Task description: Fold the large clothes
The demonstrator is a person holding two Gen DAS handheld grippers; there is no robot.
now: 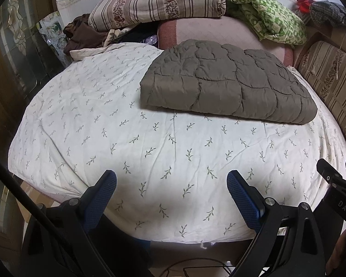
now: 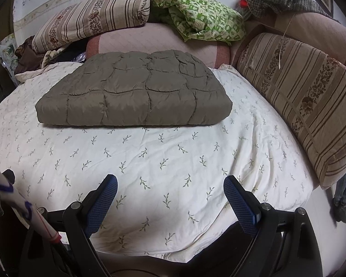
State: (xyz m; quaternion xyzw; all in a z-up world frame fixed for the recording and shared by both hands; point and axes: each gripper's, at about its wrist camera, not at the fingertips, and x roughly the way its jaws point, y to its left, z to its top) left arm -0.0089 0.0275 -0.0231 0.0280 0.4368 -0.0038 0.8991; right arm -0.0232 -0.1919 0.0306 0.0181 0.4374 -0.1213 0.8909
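Left wrist view first: the left gripper [image 1: 171,184] sits at the bottom of the frame with its blue-padded fingers [image 1: 103,191] spread wide and nothing between them; it hangs over the near edge of the leaf-print sheet [image 1: 126,138], touching no cloth that I can see; at the lower right edge of the same frame a corner of the other tool pokes in. From the right wrist view, the right gripper [image 2: 170,184] is the same story; wide apart, empty, poised over the sheet's near edge at the bottom of the frame.

Further up, in the middle of both frames, lies the quilted olive-brown garment [image 1: 228,85], a padded bundle sitting flat on the sheet, well apart from both tools; its edges look squared and stacked, so I'd judge it already folded at least once. Beyond it, along the top of the frame, are a striped pillow [image 1: 159,2] and a crumpled green patterned cloth [image 1: 265,16]; a striped cushion [image 2: 299,106] lines the right side.

My guess is the fold is between steps, or near done; any next move calls for both tools to reach forward to the bundle's near edge and pinch it.
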